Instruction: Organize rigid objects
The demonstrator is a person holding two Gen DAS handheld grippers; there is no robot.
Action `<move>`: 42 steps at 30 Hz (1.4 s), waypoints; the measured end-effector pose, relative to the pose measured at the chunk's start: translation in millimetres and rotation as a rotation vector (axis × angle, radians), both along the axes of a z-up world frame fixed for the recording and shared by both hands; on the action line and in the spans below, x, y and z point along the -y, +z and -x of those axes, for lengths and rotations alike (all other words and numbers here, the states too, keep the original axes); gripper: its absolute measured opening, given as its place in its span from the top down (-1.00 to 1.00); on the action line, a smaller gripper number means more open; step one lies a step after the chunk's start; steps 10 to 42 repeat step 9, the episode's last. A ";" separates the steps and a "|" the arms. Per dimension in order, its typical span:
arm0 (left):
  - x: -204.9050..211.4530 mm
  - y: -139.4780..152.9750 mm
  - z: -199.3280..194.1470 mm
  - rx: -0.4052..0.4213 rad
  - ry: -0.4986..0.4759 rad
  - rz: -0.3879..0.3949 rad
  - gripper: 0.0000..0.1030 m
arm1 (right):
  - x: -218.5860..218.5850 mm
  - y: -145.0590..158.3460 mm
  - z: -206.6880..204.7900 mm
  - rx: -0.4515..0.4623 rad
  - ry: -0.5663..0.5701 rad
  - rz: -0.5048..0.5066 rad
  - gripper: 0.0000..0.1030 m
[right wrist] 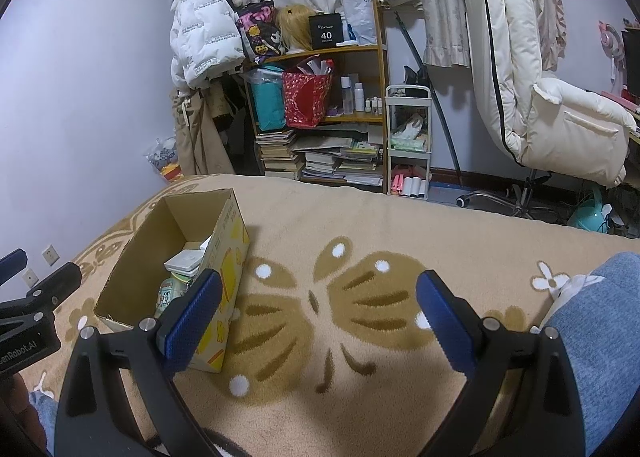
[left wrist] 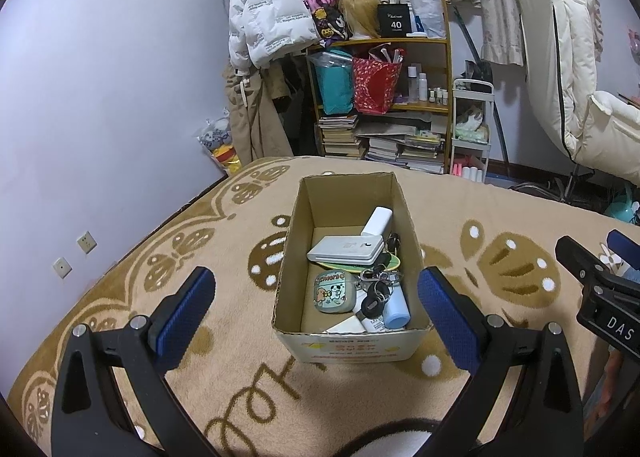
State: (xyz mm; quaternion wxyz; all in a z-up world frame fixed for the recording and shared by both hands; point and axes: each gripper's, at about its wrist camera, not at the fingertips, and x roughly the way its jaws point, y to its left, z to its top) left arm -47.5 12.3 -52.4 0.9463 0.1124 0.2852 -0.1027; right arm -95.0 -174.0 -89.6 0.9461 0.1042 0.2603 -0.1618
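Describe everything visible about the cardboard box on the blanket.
The cardboard box is an open-topped, oblong carton of plain brown card inside, with white outer walls printed in yellow and red. It stands upright on the beige patterned blanket. Inside, loosely piled, lie a flat white case, a cartoon earbud case, keys, a pale blue tube and a white block. Nothing grips it; both sets of jaws are apart from it.

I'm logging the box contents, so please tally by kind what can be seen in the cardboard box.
Flat silver-grey rectangular case: 1
White upright block: 1
Cartoon-printed earbud case: 1
Black key bunch: 1
Pale blue tube: 1
Green-yellow flat disc: 1
Total: 6
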 end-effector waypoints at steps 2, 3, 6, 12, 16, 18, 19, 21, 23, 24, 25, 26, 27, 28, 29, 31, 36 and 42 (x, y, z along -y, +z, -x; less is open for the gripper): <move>-0.3 0.0 0.1 -0.002 0.002 0.001 -0.95 | 0.7 1.0 -0.3 0.000 0.001 0.001 -0.99; 0.3 0.3 -0.2 -0.003 0.003 0.002 -0.95 | 0.6 0.8 -0.3 -0.001 0.000 0.001 -0.99; 0.3 0.4 -0.2 -0.004 0.004 0.003 -0.95 | 1.1 1.0 -0.2 -0.001 0.001 -0.001 -0.99; 0.3 0.5 -0.3 -0.003 0.004 0.001 -0.95 | 1.3 1.4 -0.2 -0.001 0.002 0.001 -0.99; 0.3 0.5 -0.3 -0.003 0.004 0.001 -0.95 | 1.3 1.4 -0.2 -0.001 0.002 0.001 -0.99; 0.3 0.5 -0.3 -0.003 0.004 0.001 -0.95 | 1.3 1.4 -0.2 -0.001 0.002 0.001 -0.99; 0.3 0.5 -0.3 -0.003 0.004 0.001 -0.95 | 1.3 1.4 -0.2 -0.001 0.002 0.001 -0.99; 0.3 0.5 -0.3 -0.003 0.004 0.001 -0.95 | 1.3 1.4 -0.2 -0.001 0.002 0.001 -0.99; 0.3 0.5 -0.3 -0.003 0.004 0.001 -0.95 | 1.3 1.4 -0.2 -0.001 0.002 0.001 -0.99; 0.3 0.5 -0.3 -0.003 0.004 0.001 -0.95 | 1.3 1.4 -0.2 -0.001 0.002 0.001 -0.99; 0.3 0.5 -0.3 -0.003 0.004 0.001 -0.95 | 1.3 1.4 -0.2 -0.001 0.002 0.001 -0.99; 0.3 0.5 -0.3 -0.003 0.004 0.001 -0.95 | 1.3 1.4 -0.2 -0.001 0.002 0.001 -0.99; 0.3 0.5 -0.3 -0.003 0.004 0.001 -0.95 | 1.3 1.4 -0.2 -0.001 0.002 0.001 -0.99; 0.3 0.5 -0.3 -0.003 0.004 0.001 -0.95 | 1.3 1.4 -0.2 -0.001 0.002 0.001 -0.99; 0.3 0.5 -0.3 -0.003 0.004 0.001 -0.95 | 1.3 1.4 -0.2 -0.001 0.002 0.001 -0.99; 0.3 0.5 -0.3 -0.003 0.004 0.001 -0.95 | 1.3 1.4 -0.2 -0.001 0.002 0.001 -0.99; 0.3 0.5 -0.3 -0.003 0.004 0.001 -0.95 | 1.3 1.4 -0.2 -0.001 0.002 0.001 -0.99; 0.3 0.5 -0.3 -0.003 0.004 0.001 -0.95 | 1.3 1.4 -0.2 -0.001 0.002 0.001 -0.99</move>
